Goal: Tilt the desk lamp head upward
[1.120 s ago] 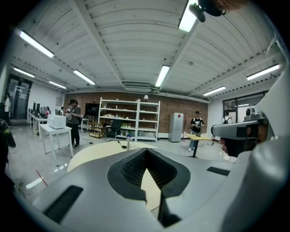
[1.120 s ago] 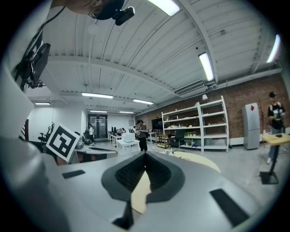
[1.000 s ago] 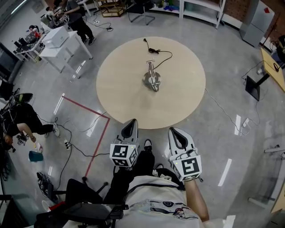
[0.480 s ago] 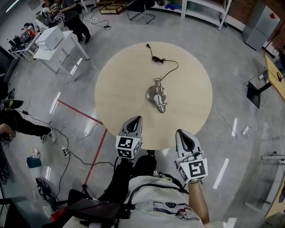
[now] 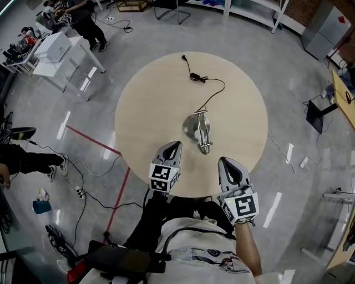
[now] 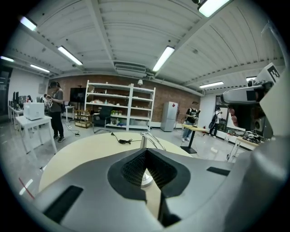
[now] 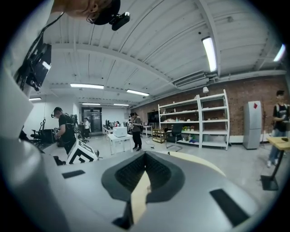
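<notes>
A silver desk lamp [image 5: 198, 130] lies low on the round beige table [image 5: 150, 100]. Its head [image 5: 204, 146] points toward me, and its black cord [image 5: 202, 77] runs to the far side. My left gripper [image 5: 172, 146] is shut and empty over the table's near edge, left of the lamp. My right gripper [image 5: 225, 163] is shut and empty at the near rim, to the lamp's right. In the left gripper view the lamp's arm [image 6: 152, 139] rises just beyond the closed left gripper [image 6: 146, 159]. The right gripper view shows the right gripper [image 7: 144, 168] closed, with the table [image 7: 197, 161] ahead.
A white desk with a printer [image 5: 58, 49] and people stand at the far left. Cables [image 5: 83, 166] and a red tape line [image 5: 91, 141] cross the floor to the left. White shelves [image 5: 244, 11] stand at the back, and a black stand [image 5: 315, 113] is on the right.
Both grippers have moved forward from over the floor to the table's near edge. The table and lamp now sit closer in the head view. Both stay shut.
</notes>
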Tool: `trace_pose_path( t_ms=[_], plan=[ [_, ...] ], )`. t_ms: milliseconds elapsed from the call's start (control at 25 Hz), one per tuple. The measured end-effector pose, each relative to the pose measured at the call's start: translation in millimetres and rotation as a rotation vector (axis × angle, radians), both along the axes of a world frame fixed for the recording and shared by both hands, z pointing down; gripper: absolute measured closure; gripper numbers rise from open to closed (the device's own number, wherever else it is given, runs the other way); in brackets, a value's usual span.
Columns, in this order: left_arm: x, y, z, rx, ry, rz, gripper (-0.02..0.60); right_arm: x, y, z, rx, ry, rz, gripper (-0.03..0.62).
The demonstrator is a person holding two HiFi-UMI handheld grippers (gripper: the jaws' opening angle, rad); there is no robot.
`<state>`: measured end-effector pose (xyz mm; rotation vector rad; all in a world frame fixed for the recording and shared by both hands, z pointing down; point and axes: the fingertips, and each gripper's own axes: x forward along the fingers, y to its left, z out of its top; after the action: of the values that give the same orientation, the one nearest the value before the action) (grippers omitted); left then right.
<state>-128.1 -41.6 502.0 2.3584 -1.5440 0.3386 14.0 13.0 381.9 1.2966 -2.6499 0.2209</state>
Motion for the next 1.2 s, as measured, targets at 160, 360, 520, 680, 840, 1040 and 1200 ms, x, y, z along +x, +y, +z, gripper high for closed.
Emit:
trace_pose_path(
  t_ms=[160, 360, 520, 680, 840, 1040, 1200],
  plan=[
    [8.5, -5.3, 6.0, -0.022, -0.004, -0.014, 0.581, 6.6, -19.6, 9.0, -0.013, 0.005, -0.006, 0.592],
    [13.5, -10.1, 9.1, -0.026, -0.018, -0.069, 0.58, 11.9, -42.8, 12.6, 0.004, -0.008, -0.055, 0.592],
    [23.0, -13.4, 1.5, -0.019, -0.028, -0.121, 0.581, 15.8, -61.3, 13.3, 0.011, -0.023, -0.11, 0.592],
    [28.4, -19.4, 1.6, -0.027, -0.035, -0.161, 0.581, 19.1, -76.8, 22.6, -0.003, -0.038, -0.145, 0.592],
    [28.6, -29.4, 12.6, -0.051, -0.06, -0.168, 0.581, 23.3, -87.7, 39.1, -0.042, -0.024, -0.167, 0.592],
    [16.9, -46.9, 64.8, -0.132, -0.118, -0.103, 0.58, 19.9, -96.0, 60.3, -0.093, 0.013, -0.184, 0.592],
    [6.3, -67.0, 113.6, -0.154, -0.175, -0.027, 0.581, 17.1, -101.4, 75.9, -0.12, 0.046, -0.179, 0.592]
  ],
)
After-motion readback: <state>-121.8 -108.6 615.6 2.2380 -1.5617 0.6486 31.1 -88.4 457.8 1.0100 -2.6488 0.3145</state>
